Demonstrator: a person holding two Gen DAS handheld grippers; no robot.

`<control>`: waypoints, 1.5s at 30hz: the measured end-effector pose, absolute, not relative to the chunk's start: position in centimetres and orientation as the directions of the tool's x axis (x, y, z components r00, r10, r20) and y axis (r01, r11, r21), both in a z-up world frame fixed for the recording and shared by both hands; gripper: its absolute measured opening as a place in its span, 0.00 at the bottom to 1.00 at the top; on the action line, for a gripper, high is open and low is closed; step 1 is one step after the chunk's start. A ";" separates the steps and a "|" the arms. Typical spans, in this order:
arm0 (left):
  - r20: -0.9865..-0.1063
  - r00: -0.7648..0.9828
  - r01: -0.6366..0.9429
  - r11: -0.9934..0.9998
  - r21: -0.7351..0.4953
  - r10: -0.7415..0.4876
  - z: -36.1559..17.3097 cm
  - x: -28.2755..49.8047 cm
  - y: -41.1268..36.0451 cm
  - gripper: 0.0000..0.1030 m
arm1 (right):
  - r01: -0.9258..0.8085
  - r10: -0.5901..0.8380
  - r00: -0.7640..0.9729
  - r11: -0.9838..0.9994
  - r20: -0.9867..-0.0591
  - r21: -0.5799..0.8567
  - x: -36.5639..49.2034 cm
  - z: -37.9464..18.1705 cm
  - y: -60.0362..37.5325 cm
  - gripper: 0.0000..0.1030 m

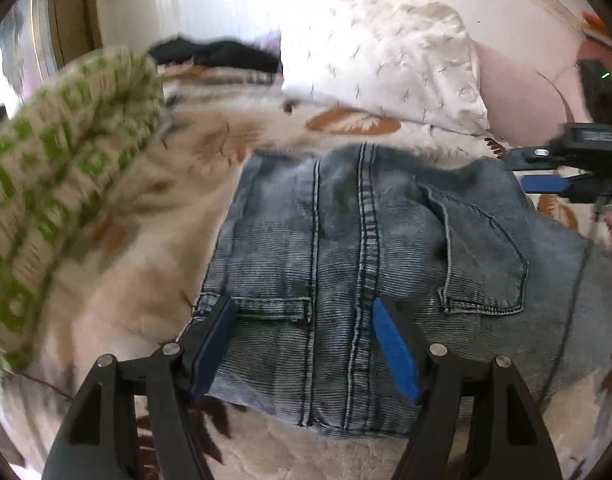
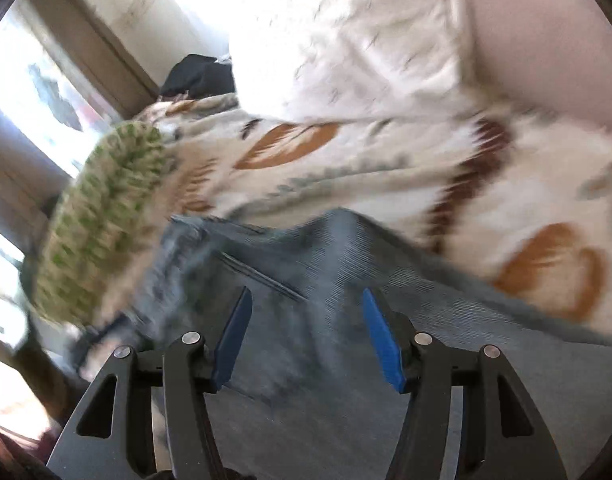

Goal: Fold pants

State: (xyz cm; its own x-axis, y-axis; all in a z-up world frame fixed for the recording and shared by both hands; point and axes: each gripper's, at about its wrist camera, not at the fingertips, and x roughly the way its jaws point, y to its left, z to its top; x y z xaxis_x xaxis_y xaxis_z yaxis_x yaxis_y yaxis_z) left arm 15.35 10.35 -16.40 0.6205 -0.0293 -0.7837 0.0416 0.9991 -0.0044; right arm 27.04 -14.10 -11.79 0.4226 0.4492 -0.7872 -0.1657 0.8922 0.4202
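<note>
The blue denim pants [image 1: 369, 264] lie folded in a compact bundle on the patterned bedspread [image 1: 138, 280], back pocket and seams facing up. My left gripper [image 1: 304, 312] is open, its blue pads [image 1: 393, 348] spread just above the near edge of the bundle, holding nothing. My right gripper [image 2: 306, 300] is open and empty, hovering over the denim [image 2: 345, 280]; that view is blurred. The right gripper also shows in the left wrist view [image 1: 561, 176] at the bundle's far right edge.
A green-and-cream knitted item [image 1: 54, 184] lies to the left of the pants. A white pillow [image 1: 393, 64] and dark clothing [image 1: 218, 54] sit at the back. A pink wall or headboard [image 1: 517, 96] is at the right. A window shows at the left [image 2: 34, 92].
</note>
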 end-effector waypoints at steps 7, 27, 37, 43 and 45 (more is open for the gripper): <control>-0.787 0.616 0.074 0.993 0.094 0.029 -17.3 15.6 9.5 0.74 | 0.000 0.334 0.419 0.930 -0.845 0.368 33.0 -16.5 -13.6 0.54; -0.628 0.775 0.084 0.996 0.006 -0.062 -11.8 12.1 8.7 0.84 | 0.051 0.193 0.710 0.945 -0.677 0.323 17.0 -3.4 -24.5 0.62; -0.482 0.868 0.195 0.975 0.108 -0.120 -8.0 4.7 1.6 1.00 | 0.179 0.005 0.818 0.948 -0.576 0.263 -0.4 -1.5 -31.3 0.73; -0.478 0.870 0.229 0.957 0.177 -0.120 -8.0 1.3 -1.9 1.00 | 0.282 -0.074 0.862 0.892 -0.501 0.353 -5.4 -5.0 -33.8 0.76; -0.472 0.873 0.229 0.957 0.175 -0.123 -7.9 0.4 -2.6 1.00 | 0.304 -0.104 0.853 0.896 -0.512 0.324 -6.1 -6.0 -33.8 0.77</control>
